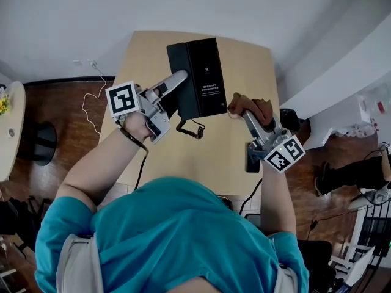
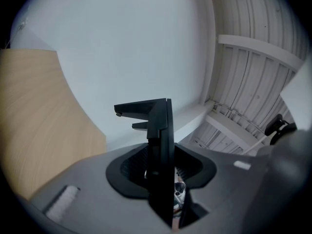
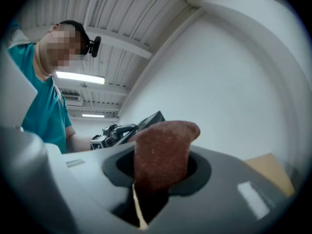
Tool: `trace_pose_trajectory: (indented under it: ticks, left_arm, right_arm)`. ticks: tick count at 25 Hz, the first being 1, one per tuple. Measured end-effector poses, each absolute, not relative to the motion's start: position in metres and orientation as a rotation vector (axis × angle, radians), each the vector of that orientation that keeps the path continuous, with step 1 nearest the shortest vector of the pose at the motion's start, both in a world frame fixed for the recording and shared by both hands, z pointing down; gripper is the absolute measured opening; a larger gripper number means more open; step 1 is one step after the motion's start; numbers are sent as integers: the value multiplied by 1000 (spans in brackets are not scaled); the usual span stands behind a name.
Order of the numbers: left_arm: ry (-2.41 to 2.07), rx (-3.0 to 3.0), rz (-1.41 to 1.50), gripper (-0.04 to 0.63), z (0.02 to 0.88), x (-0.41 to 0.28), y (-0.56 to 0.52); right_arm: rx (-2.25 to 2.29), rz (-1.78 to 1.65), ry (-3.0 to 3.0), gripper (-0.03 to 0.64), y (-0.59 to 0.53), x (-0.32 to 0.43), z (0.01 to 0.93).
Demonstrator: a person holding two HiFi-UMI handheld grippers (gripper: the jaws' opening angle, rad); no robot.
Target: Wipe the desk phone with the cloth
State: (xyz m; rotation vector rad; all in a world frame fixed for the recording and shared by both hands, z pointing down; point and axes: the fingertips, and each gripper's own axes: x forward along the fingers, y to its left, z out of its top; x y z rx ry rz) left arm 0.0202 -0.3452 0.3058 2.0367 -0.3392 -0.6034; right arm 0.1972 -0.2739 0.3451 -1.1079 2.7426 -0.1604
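Closest in, a thin black edge of the desk phone (image 2: 161, 130) stands upright between the jaws of my left gripper (image 1: 176, 85). They clamp it at a middling width. From there I get only that edge and a bracket jutting left, not the keys. My right gripper (image 1: 247, 116) pinches the brown cloth (image 3: 163, 150), whose fold pokes up and covers the pads. From above, the phone is over the pale wooden table (image 1: 183, 157), a dark flat side up, its small print too fine to read. The cloth meets its right edge. A coiled cord (image 1: 190, 129) trails below it. A dark flat object (image 1: 252, 157) by my right gripper is half covered, and I can't name it.
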Motion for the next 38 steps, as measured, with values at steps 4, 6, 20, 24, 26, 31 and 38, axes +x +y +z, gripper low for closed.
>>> trace_pose_trajectory:
  ticks: [4,6,20,24,26,31,38]
  left_arm:
    - [-326,2093,-529,164,313,28,-329]
    - [-308,2123,-458,164,319,37,-321]
    - [-165,2114,-242,164,346,64,-287]
    - [-190,2084,-317,166,345,50,-301]
    - [-212,2095,-317,166,348,45,-307]
    - [-246,2080,-276,166,386,40,-314]
    - [-385,2041,-49,166,513,29,-315]
  right_arm:
    - [-1067,51,2849,138,-251,174,319]
    - [-1013,304,2985,138,-242,143,307]
    - [-900,1049,3373,138,-259,104,316]
    - [-695,953,3443,138,-212,85,364]
    - [-575,836,3487,138,-192,81,389]
    - [-494,409,3428,138,-168,94,421]
    - [-789,-52,3194,138,-180,138,427]
